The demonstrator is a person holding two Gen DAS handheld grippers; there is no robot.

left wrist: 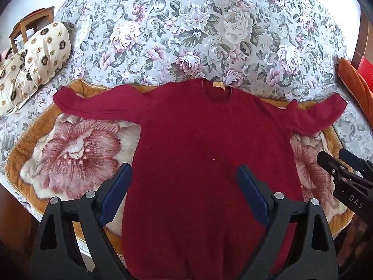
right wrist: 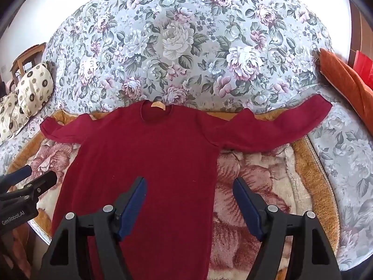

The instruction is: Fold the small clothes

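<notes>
Left wrist view: the left tool (left wrist: 184,182) hangs spread and empty over the lower body of the red sweater (left wrist: 209,144), which lies flat, sleeves out, on the plush blanket (left wrist: 77,149) on the bed.

Right wrist view: the right tool (right wrist: 190,193), likewise spread, straddles the sweater's right edge. Judgement: pinch only the sleeve cuff (right wrist: 319,109), then fold inward squarely.

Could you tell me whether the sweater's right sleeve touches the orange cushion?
Apart. The right wrist view shows floral bedspread between the sweater's right cuff and the orange cushion.
</notes>
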